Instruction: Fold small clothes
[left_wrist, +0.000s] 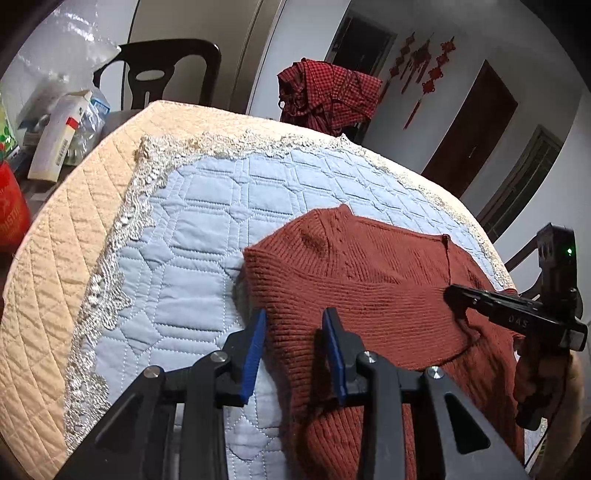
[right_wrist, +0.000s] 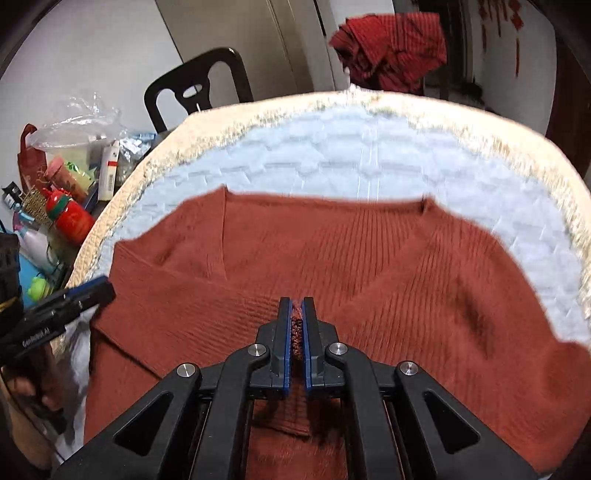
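Right gripper (right_wrist: 296, 314) pinches a ridge of the rust-red ribbed knit sweater (right_wrist: 369, 266) to lift a fold; left gripper (left_wrist: 295, 332), at 9 o'clock, straddles its edge, jaws spread.

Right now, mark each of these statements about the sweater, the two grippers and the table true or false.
1. The right gripper is shut on the sweater. True.
2. The left gripper is clamped flat shut. False: its pads stand apart, with the sweater's edge between them.
3. The sweater is blue. False: it is rust red; the quilted mat under it is blue.
4. A red checked cloth hangs beyond the table's far edge. True.
5. A dark chair stands behind the table. True.
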